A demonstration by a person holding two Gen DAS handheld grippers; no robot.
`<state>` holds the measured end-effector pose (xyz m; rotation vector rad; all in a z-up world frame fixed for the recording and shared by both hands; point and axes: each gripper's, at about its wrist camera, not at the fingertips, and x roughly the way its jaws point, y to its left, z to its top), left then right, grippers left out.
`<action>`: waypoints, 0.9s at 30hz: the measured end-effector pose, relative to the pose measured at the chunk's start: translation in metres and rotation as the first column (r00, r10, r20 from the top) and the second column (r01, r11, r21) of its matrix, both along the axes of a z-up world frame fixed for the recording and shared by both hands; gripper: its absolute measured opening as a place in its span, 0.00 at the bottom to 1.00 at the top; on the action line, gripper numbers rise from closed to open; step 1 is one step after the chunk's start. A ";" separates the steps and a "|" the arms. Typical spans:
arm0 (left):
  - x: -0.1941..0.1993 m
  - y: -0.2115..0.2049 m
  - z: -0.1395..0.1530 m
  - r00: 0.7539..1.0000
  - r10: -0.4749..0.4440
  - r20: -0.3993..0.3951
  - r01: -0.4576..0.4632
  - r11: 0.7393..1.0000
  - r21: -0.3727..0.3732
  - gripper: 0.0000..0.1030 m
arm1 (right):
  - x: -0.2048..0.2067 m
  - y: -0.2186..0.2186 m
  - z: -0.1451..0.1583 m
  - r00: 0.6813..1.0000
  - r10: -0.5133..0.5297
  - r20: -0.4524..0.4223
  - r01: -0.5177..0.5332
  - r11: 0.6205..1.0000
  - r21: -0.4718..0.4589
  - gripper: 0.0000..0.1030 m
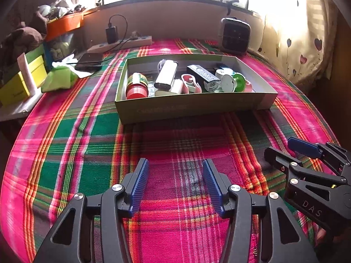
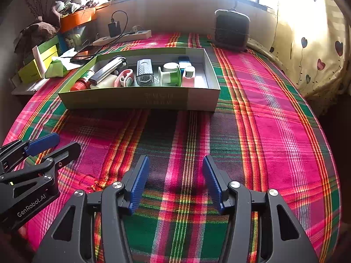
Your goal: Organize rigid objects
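The left gripper (image 1: 175, 184) and right gripper (image 2: 175, 182) both hover with fingers spread, empty, over the plaid cloth (image 1: 175, 144). "DAS" and "GenRobot.AI" are printed on their black bodies. At twelve o'clock, the cardboard box (image 2: 140, 98) holds the rigid objects (image 2: 143, 73); its faint lettering is unreadable.

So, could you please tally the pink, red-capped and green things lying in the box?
Pink: 2, a pink clip and a small pink bottle
Red-capped: 1, a red-capped bottle
Green: 1, a green spool
Total: 4
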<state>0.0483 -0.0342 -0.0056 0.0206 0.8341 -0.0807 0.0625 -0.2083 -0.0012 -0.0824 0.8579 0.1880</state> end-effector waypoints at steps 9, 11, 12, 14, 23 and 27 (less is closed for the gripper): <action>0.001 -0.004 -0.001 1.000 -0.009 -0.003 0.009 1.000 0.027 0.54 | -0.001 0.001 0.000 1.000 -0.004 0.005 0.004 1.000 0.000 0.51; 0.002 -0.006 -0.001 1.000 -0.011 -0.004 0.011 0.999 0.036 0.55 | -0.001 0.001 0.000 1.000 -0.004 0.006 0.004 1.000 0.002 0.51; 0.002 -0.006 -0.001 1.000 -0.011 -0.004 0.011 0.999 0.036 0.55 | -0.001 0.001 0.000 1.000 -0.004 0.006 0.004 1.000 0.001 0.51; 0.002 -0.006 -0.001 1.000 -0.011 -0.004 0.011 0.999 0.035 0.55 | -0.002 0.001 0.000 1.000 -0.005 0.006 0.005 1.000 0.001 0.52; 0.002 -0.006 -0.002 1.000 -0.011 -0.004 0.011 0.999 0.035 0.55 | -0.002 0.001 0.000 1.000 -0.004 0.006 0.004 1.000 0.002 0.52; 0.002 -0.006 -0.002 1.000 -0.011 -0.004 0.011 0.999 0.035 0.55 | -0.002 0.001 0.000 1.000 -0.004 0.006 0.004 1.000 0.001 0.52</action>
